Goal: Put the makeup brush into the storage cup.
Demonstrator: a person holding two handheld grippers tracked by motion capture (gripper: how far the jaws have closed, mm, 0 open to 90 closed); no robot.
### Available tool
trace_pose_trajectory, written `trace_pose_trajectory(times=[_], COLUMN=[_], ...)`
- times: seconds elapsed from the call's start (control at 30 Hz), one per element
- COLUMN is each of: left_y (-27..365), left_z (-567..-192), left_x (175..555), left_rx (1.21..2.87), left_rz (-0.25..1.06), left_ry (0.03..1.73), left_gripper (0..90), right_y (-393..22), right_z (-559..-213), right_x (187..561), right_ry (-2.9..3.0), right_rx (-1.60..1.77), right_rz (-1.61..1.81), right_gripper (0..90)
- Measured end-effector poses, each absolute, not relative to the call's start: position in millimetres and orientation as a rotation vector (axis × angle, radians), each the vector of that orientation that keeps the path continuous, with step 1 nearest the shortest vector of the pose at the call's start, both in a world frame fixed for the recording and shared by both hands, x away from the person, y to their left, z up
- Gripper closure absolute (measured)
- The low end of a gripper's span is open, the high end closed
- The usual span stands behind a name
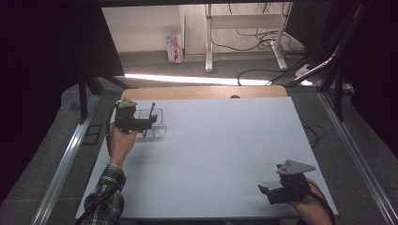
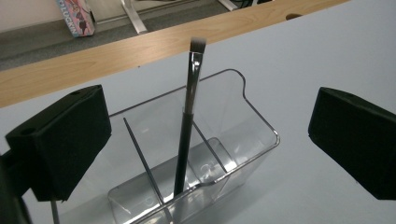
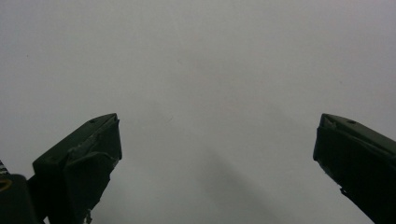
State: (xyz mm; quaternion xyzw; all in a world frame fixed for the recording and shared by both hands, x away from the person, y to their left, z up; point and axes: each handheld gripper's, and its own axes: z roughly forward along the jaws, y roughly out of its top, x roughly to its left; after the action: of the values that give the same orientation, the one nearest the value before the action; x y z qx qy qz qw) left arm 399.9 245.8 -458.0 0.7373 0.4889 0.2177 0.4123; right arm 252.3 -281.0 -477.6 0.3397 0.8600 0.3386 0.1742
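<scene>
- The left claw (image 1: 149, 123) hangs over a clear plastic organizer (image 1: 157, 127) at the far left of the tabletop (image 1: 216, 154), its jaws spread wide and holding nothing.
- In the left gripper view, a makeup brush (image 2: 187, 121) stands between the two black pads (image 2: 65, 140), touching neither; it leans slightly, handle down in a middle compartment of the organizer (image 2: 254, 116), bristles up.
- Thin dividers split the organizer into narrow slots; the brush handle rests near the front wall, between two of them.
- The right claw (image 1: 265, 192) idles low at the near right corner, well apart from the organizer, jaws likewise wide open and empty; the right gripper view looks past its pads (image 3: 79, 163) onto bare white surface.
- Judged from the stance, the step in hand is either the release of the brush into its slot or the approach to pick it out; the pictures do not settle which.
- If the brush is to come out, the next move calls for closing the pads squarely on the handle above the rim, then lifting straight up so it clears the dividers without tipping the light container.
- If it is just placed, the left claw needs only to back away upward without brushing the ferrule.
</scene>
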Motion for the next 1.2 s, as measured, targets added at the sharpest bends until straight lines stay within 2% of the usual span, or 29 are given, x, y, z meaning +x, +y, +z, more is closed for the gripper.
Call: trace_pose_trajectory(times=[1.2], left_y=[228.3], left_z=[-455.9], left_x=[379.0], left_rx=[1.92], left_rz=[0.493], left_ry=[1.151], left_gripper=[0.0], right_y=[-282.0], right_z=[-476.6], right_x=[252.5], right_ry=[2.439], right_rx=[0.978], right_rz=[0.993], right_gripper=[0.0])
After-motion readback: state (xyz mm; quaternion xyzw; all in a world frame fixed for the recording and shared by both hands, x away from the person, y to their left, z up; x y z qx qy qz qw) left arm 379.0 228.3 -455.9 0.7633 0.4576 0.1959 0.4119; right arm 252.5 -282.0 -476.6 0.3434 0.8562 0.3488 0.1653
